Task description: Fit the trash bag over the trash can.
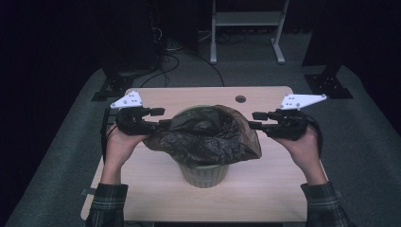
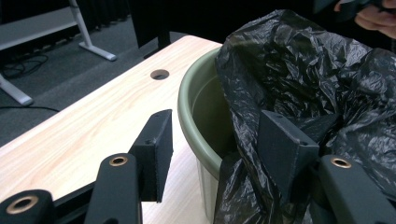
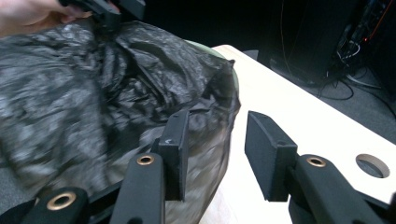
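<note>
A green bin [image 1: 204, 175] stands mid-table with a black plastic bag [image 1: 203, 135] draped over its mouth and spilling down both sides. My left gripper [image 1: 163, 117] is at the bag's left edge and my right gripper [image 1: 253, 120] at its right edge, both pointing inward. In the left gripper view my left gripper [image 2: 217, 135] stands open; the bin rim [image 2: 189, 116] shows in the gap, and the bag [image 2: 317, 70] lies against the right jaw. In the right gripper view my right gripper [image 3: 215, 140] stands open, with the bag's edge [image 3: 93, 84] beside its left jaw.
The wooden table [image 1: 265, 189] has a round cable hole [image 1: 240, 99] at its far edge, behind the bin. A white frame [image 1: 246, 19] stands on the floor beyond, and cables lie at the back left. Bare tabletop lies in front of the bin.
</note>
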A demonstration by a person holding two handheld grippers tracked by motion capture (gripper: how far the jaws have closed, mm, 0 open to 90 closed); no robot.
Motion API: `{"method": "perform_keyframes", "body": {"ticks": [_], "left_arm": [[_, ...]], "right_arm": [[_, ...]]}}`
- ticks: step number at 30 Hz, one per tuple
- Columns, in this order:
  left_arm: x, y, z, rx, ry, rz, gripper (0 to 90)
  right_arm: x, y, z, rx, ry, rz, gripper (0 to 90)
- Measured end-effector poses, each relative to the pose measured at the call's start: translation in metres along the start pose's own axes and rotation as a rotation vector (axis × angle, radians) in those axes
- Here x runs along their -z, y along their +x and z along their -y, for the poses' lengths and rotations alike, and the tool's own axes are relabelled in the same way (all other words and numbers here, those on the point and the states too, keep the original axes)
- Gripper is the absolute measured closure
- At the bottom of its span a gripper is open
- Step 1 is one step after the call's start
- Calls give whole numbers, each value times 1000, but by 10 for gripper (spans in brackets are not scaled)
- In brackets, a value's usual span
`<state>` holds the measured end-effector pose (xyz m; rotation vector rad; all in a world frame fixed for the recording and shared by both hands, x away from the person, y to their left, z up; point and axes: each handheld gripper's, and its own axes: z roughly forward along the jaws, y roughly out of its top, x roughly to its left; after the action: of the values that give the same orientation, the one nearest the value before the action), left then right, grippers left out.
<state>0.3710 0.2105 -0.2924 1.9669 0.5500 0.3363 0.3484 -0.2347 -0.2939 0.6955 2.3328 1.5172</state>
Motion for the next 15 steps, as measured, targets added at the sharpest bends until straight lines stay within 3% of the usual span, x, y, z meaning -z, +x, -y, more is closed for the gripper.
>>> {"method": "perform_keyframes", "body": {"ticks": [8, 10, 13, 15], "left_arm": [[-8, 0, 1, 5, 25, 35, 456], [-11, -1, 2, 0, 49, 55, 543], [-11, -5, 2, -34, 65, 50, 714], [-11, -5, 2, -42, 76, 57, 837]], "right_arm": [[-29, -10, -3, -43, 15, -31, 566], [-36, -11, -4, -54, 35, -45, 658], [-43, -12, -4, -52, 63, -57, 853], [-44, -11, -4, -42, 65, -51, 900]]}}
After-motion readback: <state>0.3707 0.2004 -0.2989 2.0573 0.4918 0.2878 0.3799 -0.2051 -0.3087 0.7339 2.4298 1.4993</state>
